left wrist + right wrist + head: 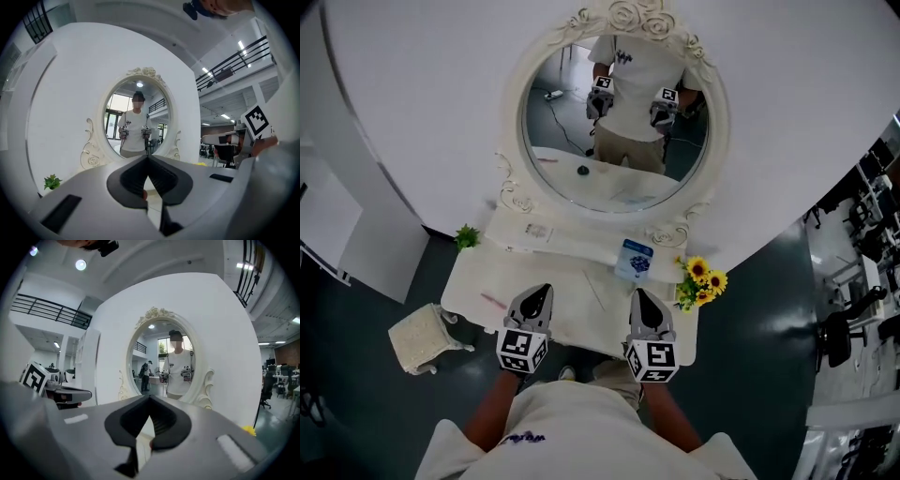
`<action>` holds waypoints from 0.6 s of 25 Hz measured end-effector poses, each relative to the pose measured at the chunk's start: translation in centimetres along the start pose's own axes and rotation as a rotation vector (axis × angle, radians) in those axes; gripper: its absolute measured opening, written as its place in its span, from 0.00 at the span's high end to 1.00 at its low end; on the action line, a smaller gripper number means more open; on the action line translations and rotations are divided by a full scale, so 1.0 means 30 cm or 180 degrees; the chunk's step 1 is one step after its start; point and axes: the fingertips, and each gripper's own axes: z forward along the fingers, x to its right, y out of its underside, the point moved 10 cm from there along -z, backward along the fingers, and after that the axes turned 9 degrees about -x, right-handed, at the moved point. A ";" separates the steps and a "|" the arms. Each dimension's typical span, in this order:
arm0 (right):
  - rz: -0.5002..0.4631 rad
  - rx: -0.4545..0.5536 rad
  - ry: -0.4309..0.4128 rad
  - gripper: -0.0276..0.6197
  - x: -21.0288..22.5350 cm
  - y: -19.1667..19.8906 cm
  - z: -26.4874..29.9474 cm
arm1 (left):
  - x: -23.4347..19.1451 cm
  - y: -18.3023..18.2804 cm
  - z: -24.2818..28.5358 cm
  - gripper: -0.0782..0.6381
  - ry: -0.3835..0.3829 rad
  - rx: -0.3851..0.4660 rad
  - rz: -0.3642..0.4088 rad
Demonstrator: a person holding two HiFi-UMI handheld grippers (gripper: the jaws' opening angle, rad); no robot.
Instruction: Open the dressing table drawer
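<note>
- Left gripper (537,300) & right gripper (641,302): jaws pinched together, nothing btwn them, both held level over the worktop (473,281) front edge.
- Drawer: no view shows it; prob. under that front edge, hidden by my body.
- To do it well: drop below the edge, find the handle, part jaws first, grip square, pull straight back.

Wall (412,84): white and plain, standing as a broad panel on a dark grey floor (366,394), with a second white panel (328,220) to its left. Furniture: one small white stool (427,337) with a textured seat, on the floor at left; black office chairs (839,333) at far right. Overhead: white ceiling with long strip lights (241,45) and a round lamp (81,264), and an upper gallery edged by a dark railing (234,58).
</note>
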 end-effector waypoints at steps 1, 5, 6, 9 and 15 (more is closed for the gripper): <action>-0.0015 0.0007 -0.0025 0.94 -0.006 -0.013 -0.003 | 0.008 -0.015 -0.009 0.88 0.0010 0.0026 0.0024; -0.0069 0.0042 -0.0061 0.94 -0.031 -0.049 -0.012 | 0.025 -0.065 -0.045 0.88 0.0100 0.0153 0.0076; -0.0082 0.0046 -0.0076 0.94 -0.037 -0.054 -0.007 | 0.021 -0.072 -0.044 0.88 0.0133 0.0180 0.0058; -0.0095 0.0043 -0.0116 0.94 -0.049 -0.060 -0.004 | 0.010 -0.076 -0.034 0.88 0.0139 0.0181 -0.0002; -0.0076 0.0030 -0.0110 0.94 -0.043 -0.057 -0.027 | 0.043 -0.084 -0.026 0.88 0.0217 0.0183 0.0033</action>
